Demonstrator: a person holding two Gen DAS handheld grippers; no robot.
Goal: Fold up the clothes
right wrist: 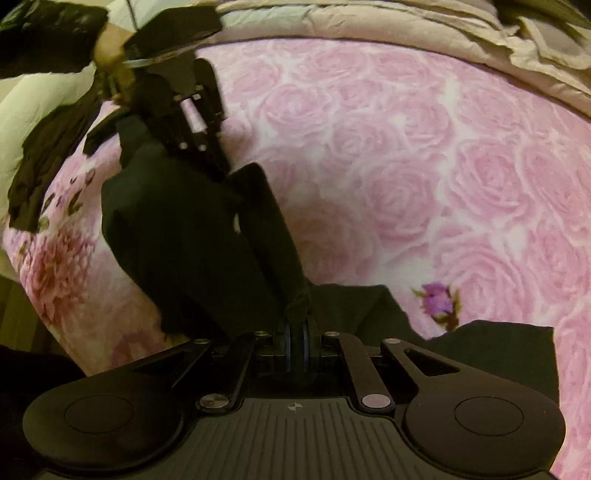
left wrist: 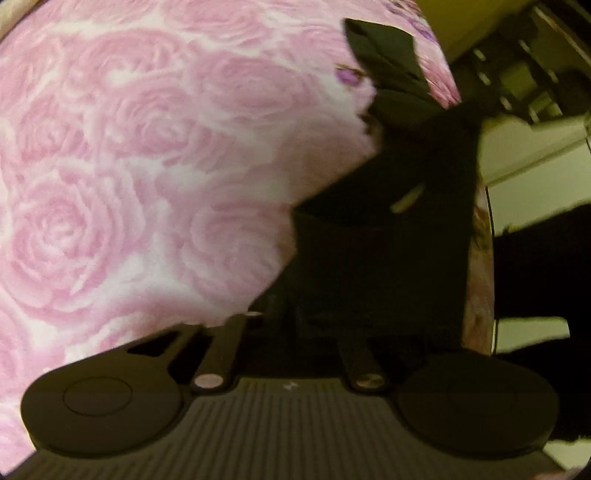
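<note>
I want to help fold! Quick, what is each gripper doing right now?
Left gripper: shut on the black garment.
Right gripper: shut, pinching a bunched fold of the same black garment over the pink rose bedspread.

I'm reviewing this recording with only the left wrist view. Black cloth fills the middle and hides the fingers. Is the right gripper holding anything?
Observer: Yes. The right gripper is shut on a bunched edge of the black garment.
Operator: What lies beyond the rose sheet?
Observer: A crumpled beige duvet runs along the far edge of the pink rose sheet.
Operator: Can you see the left gripper from outside?
Observer: Yes. The left gripper shows at upper left in the right wrist view, pointing down, its tips at a raised fold of the garment.
</note>
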